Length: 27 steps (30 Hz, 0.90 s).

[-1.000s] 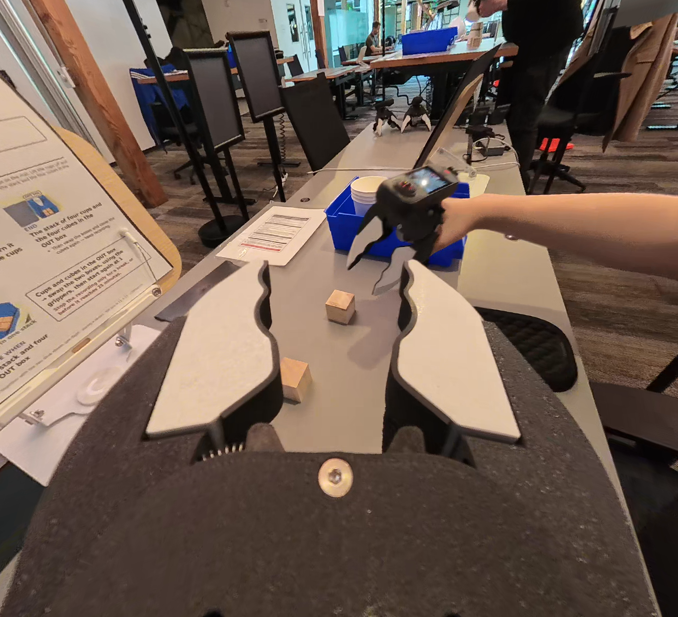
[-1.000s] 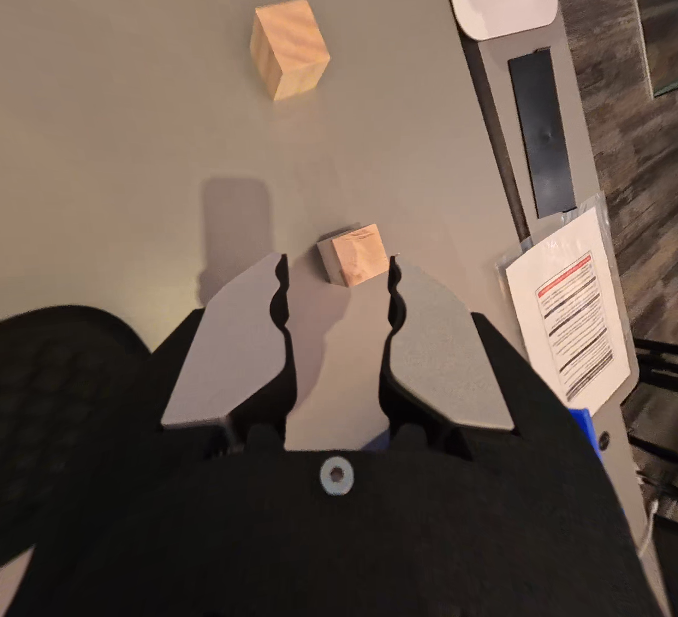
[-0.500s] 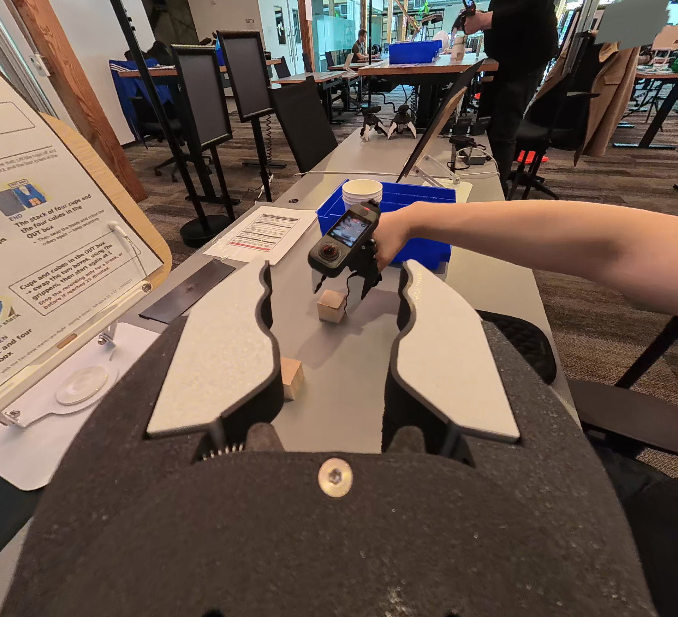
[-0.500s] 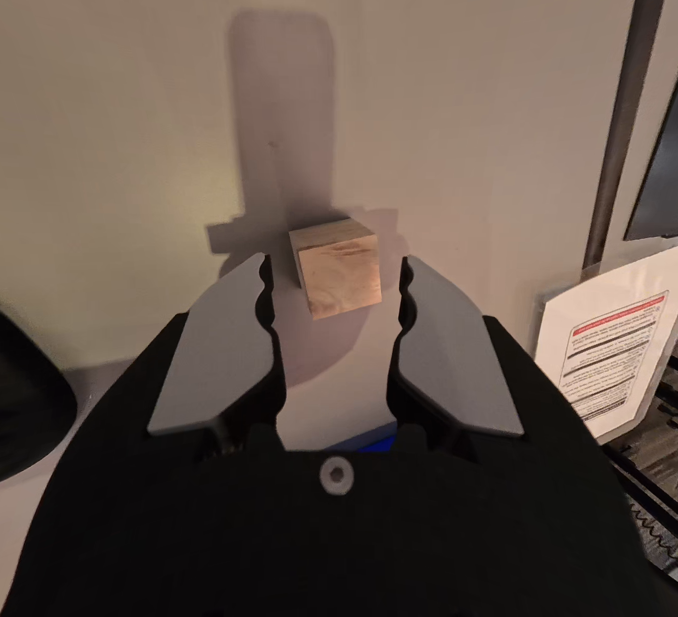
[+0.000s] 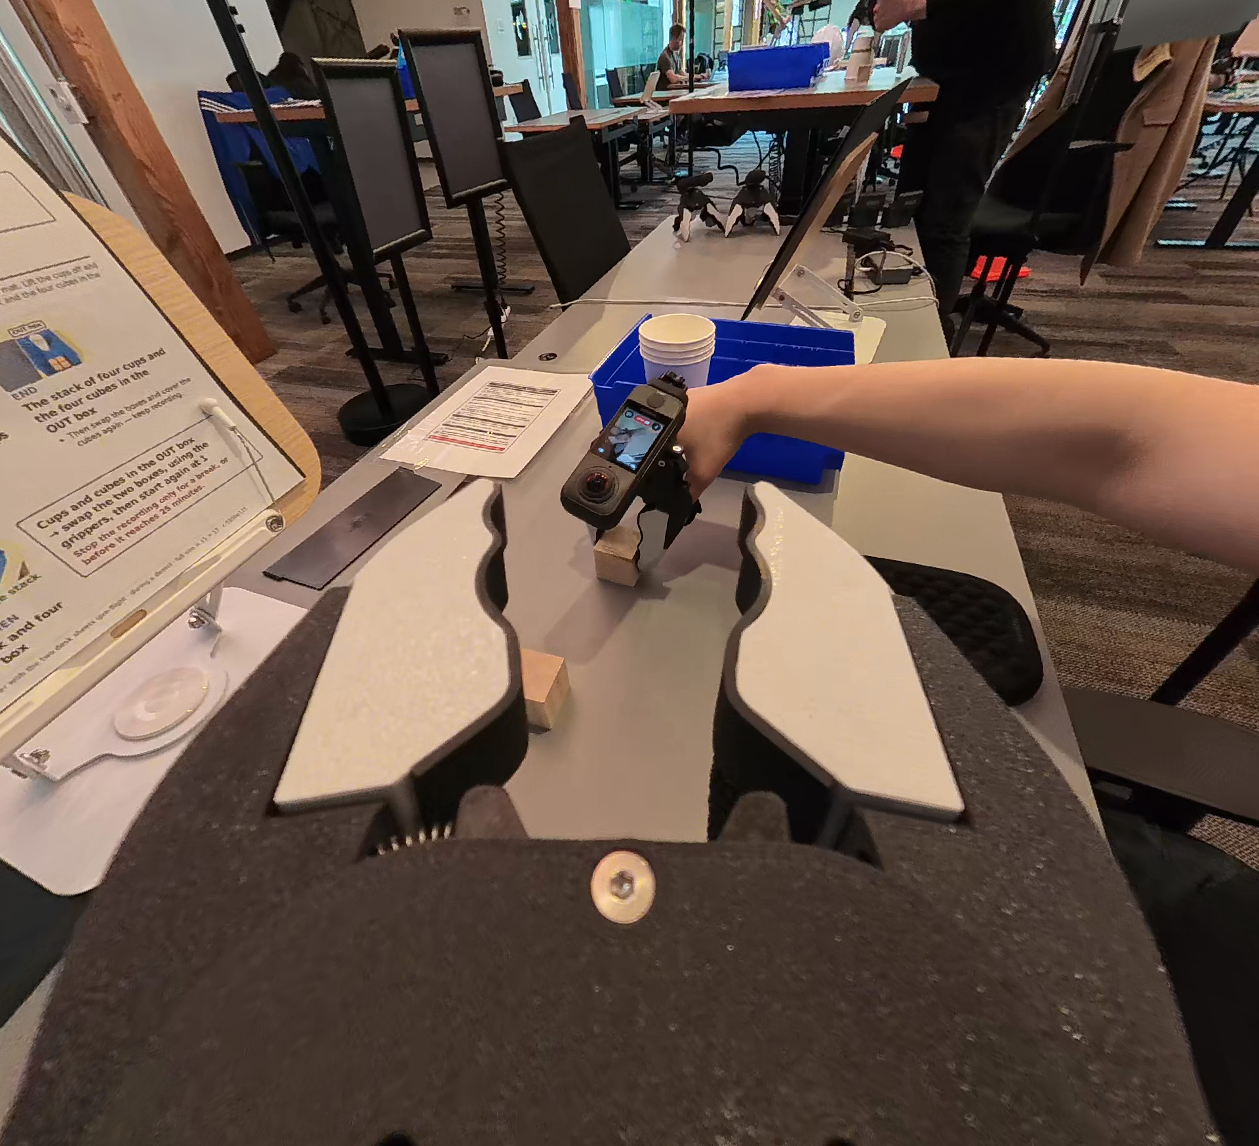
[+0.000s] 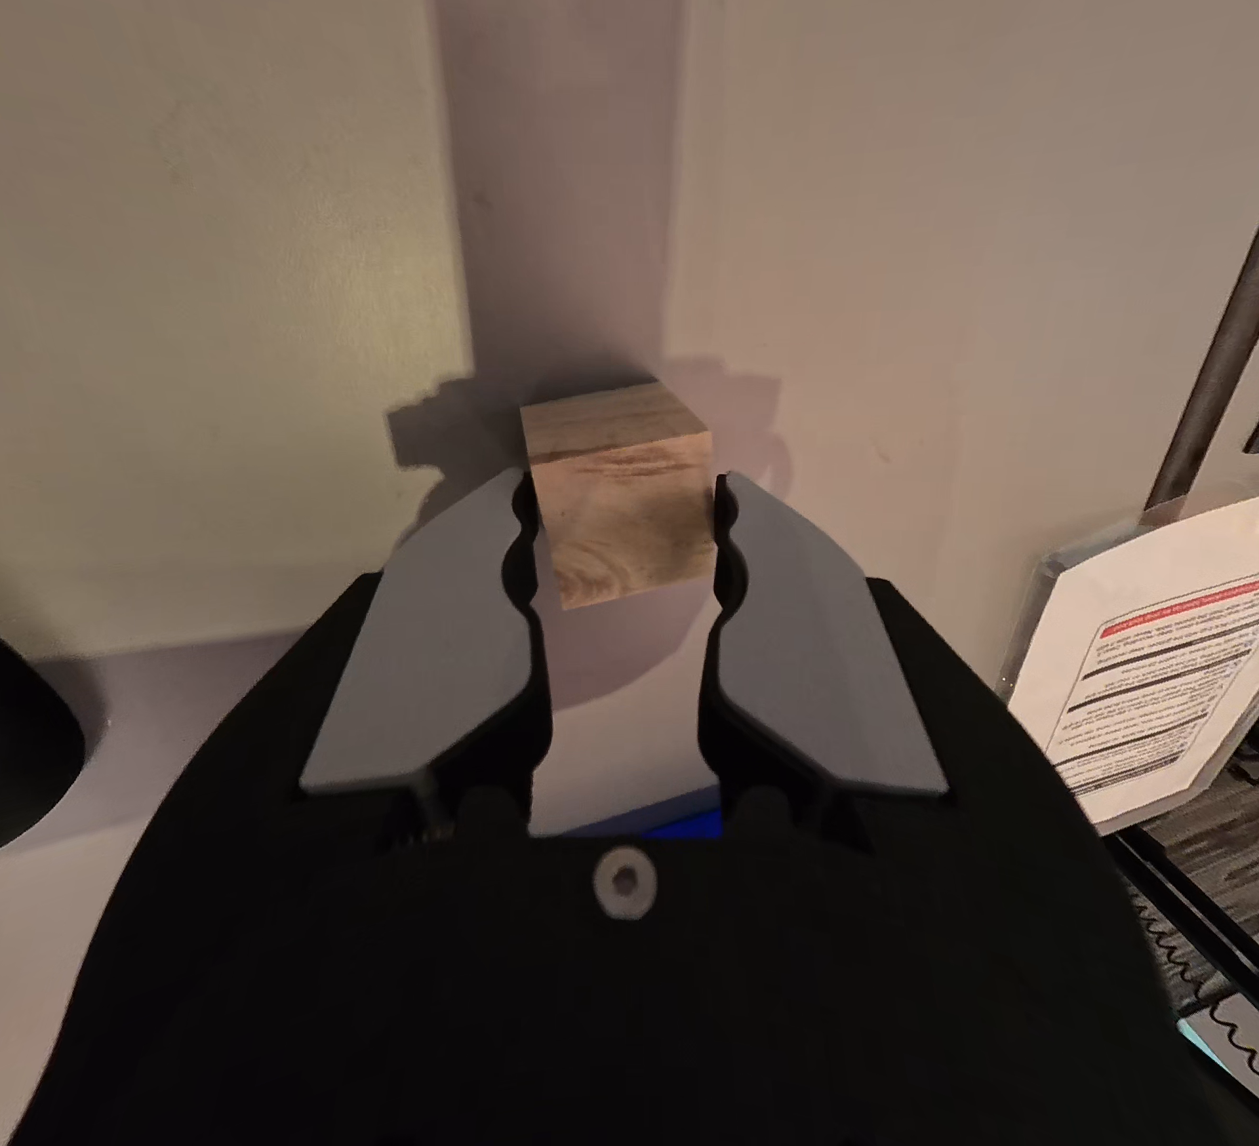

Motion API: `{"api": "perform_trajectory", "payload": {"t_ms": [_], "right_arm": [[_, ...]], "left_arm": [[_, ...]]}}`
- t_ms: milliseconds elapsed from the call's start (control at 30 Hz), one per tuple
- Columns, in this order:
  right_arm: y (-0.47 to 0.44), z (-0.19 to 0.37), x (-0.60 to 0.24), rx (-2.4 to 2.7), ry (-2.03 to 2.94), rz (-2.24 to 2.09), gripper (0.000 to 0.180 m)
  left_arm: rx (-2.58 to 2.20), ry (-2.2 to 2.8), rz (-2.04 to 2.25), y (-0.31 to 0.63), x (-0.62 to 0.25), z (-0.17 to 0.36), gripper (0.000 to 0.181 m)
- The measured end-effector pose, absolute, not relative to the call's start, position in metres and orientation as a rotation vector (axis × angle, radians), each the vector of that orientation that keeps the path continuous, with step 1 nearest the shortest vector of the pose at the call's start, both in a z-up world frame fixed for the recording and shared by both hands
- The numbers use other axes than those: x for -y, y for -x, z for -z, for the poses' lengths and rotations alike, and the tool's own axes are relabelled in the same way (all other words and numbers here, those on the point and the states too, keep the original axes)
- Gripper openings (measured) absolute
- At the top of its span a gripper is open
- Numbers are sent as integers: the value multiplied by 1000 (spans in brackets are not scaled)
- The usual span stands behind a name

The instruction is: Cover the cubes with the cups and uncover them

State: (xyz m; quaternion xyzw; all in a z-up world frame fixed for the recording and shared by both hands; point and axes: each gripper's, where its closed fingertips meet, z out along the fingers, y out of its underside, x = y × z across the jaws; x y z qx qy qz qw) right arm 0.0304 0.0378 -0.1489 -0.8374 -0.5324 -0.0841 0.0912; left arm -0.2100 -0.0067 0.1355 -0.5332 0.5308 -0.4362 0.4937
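Wooden cube point(image 6: 616, 493) sits on the grey table point(image 6: 204, 228), bracketed by the right gripper point(image 6: 621, 486) — jaws apart, seemingly about to close on it. Left gripper point(image 5: 616, 561) waits spread and empty; the stacked paper cups point(image 5: 676, 345) stand in the blue bin point(image 5: 783, 350) — likely awaiting use.

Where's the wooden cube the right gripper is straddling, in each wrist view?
Left wrist view: small wooden cube, centre, under the far right gripper.
Right wrist view: same cube, centre, between the fingertips.
Shared landmark: white printed sheet in a clear sleeve.
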Motion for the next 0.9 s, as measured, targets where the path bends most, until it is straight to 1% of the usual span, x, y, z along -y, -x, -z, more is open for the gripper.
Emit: {"api": "perform_trajectory", "payload": {"t_ms": [433, 567, 767, 900], "right_arm": [[-30, 148, -35, 1575, 2492, 311, 48], [-27, 138, -33, 1565, 2443, 364, 48], [-24, 105, -22, 1481, 2412, 404, 48], [-22, 62, -19, 1228, 2411, 315, 48]], "left_arm": [[-1325, 1285, 1027, 207, 12, -131, 65], [-1324, 1285, 1028, 207, 12, -131, 65], [-1331, 1284, 1034, 207, 14, -131, 65], [-1344, 1277, 1032, 206, 18, -130, 65]]}}
